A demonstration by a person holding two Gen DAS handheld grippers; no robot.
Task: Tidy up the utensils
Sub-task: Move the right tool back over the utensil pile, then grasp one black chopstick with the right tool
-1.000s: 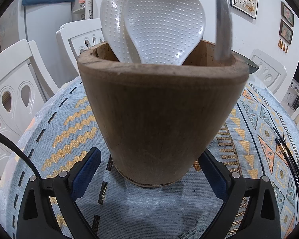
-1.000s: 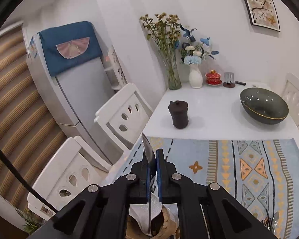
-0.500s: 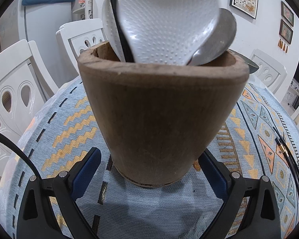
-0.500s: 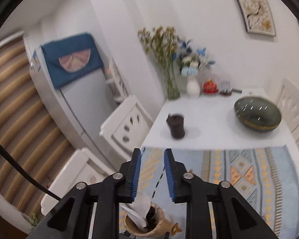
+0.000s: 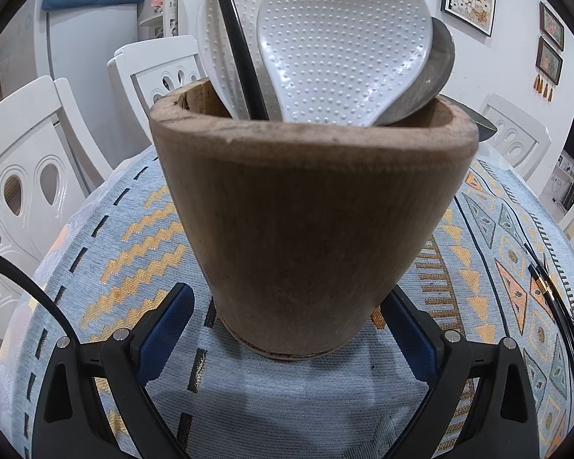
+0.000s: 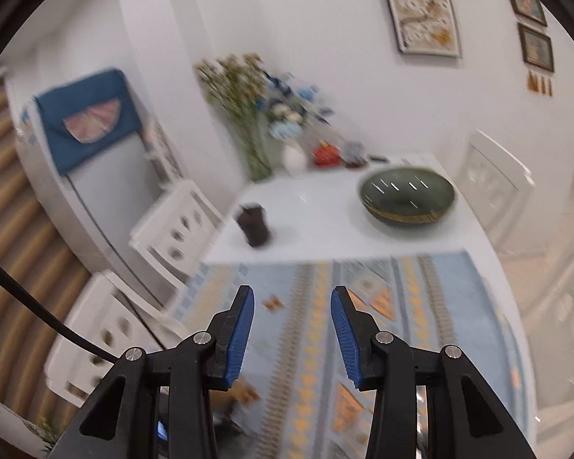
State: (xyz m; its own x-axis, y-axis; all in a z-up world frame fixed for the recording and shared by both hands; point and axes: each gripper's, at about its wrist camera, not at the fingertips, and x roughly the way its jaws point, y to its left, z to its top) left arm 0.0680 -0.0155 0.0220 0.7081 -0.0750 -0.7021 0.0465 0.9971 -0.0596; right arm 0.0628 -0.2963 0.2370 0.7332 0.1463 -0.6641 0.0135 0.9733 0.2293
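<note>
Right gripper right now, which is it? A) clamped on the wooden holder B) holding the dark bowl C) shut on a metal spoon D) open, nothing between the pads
D: the right gripper has its blue pads apart with only the patterned cloth behind the gap; its jaws have just been opening.

Brown wooden holder (image 5: pixel 310 225) stands upright on the patterned cloth. Inside, heads up: 2 white dimpled rice paddles (image 5: pixel 344 49), one behind the other, w/ a metal spoon (image 5: pixel 428 80) leaning right behind them at the rim.
</note>
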